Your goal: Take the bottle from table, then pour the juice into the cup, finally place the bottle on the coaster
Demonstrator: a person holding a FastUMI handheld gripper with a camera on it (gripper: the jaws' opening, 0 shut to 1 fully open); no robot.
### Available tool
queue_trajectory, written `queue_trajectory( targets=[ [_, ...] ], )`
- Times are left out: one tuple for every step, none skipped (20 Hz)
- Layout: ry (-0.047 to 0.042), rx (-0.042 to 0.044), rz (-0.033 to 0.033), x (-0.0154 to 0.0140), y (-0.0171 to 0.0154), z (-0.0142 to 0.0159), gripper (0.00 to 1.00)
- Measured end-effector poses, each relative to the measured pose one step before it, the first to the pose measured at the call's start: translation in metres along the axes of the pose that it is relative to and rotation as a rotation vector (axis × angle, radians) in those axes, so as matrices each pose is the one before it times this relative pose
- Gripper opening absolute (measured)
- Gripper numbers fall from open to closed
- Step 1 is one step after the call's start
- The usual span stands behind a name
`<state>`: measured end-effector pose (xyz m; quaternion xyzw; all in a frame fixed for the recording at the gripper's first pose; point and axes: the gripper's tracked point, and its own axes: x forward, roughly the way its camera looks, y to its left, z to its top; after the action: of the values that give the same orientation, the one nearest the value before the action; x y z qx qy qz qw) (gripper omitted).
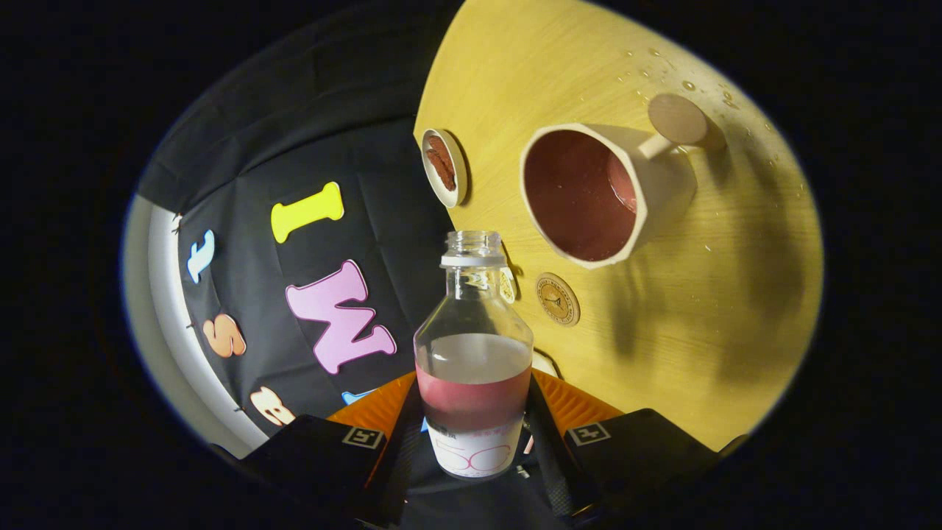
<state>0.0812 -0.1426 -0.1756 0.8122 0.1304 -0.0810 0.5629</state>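
My gripper [475,442] holds the open bottle [473,353] between its two fingers, jaws closed on its lower body. Red juice sits low in the bottle. Beyond it and to the right, the white cup [600,191] on the yellow table [706,324] already holds red juice. A round coaster [557,299] lies just past the bottle's neck. I judge the risk is setting down off-centre on the coaster, tipping the uncapped bottle and spilling.

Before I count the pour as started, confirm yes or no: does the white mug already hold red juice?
Yes: the white mug shows red juice inside, while the hand-held gripper grips the clear bottle.
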Motion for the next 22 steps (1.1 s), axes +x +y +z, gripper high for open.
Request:
queue_trajectory(
  targets=[
    [-0.00676,-0.03711,0.00534,0.00028,0.00173,-0.00119,0.75],
    [-0.00490,-0.02935,0.00484,0.00021,0.00121,-0.00136,0.75],
    [-0.00898,-0.03261,0.00913,0.00016,0.00200,-0.00138,0.75],
    [-0.01282,-0.03530,0.01165,-0.00054,0.00361,-0.00051,0.75],
    [-0.01966,-0.04751,0.00924,-0.00099,0.00319,0.00110,0.75],
    [-0.01914,-0.06162,0.00166,-0.00057,0.00184,0.00115,0.75],
    [-0.01635,-0.06668,-0.00256,-0.00137,0.00075,0.00003,0.75],
    [-0.01547,-0.06151,-0.00023,-0.00104,0.00257,0.00083,0.75],
    [-0.01933,-0.05649,0.00666,0.00004,0.00685,0.00017,0.75],
    [-0.02587,-0.05222,0.00898,-0.00065,0.00666,0.00356,0.75],
    [-0.02826,-0.05081,0.00981,-0.00308,0.00764,0.00417,0.75],
    [-0.03005,-0.05564,0.00853,-0.00262,0.00817,0.00502,0.75],
    [-0.03366,-0.06074,0.00467,-0.00247,0.00832,0.00480,0.75],
    [-0.03451,-0.06404,0.00218,-0.00187,0.00664,0.00658,0.75],
    [-0.03506,-0.06745,0.00473,-0.00670,0.00892,0.00482,0.75],
    [-0.03268,-0.06943,0.00574,-0.00283,0.00983,0.00396,0.75],
    [-0.03280,-0.07253,0.00755,-0.00221,0.00848,0.00671,0.75],
    [-0.02911,-0.07288,0.00571,-0.00269,0.00844,0.00736,0.75],
    [-0.02580,-0.07054,0.00516,-0.00129,0.00695,0.00450,0.75],
    [-0.02285,-0.06605,0.01142,-0.00163,0.00990,0.00601,0.75],
    [-0.01854,-0.06558,0.00971,-0.00205,0.01040,0.00554,0.75],
    [-0.01689,-0.06746,0.00909,-0.00033,0.00887,0.00670,0.75]
  ],
)
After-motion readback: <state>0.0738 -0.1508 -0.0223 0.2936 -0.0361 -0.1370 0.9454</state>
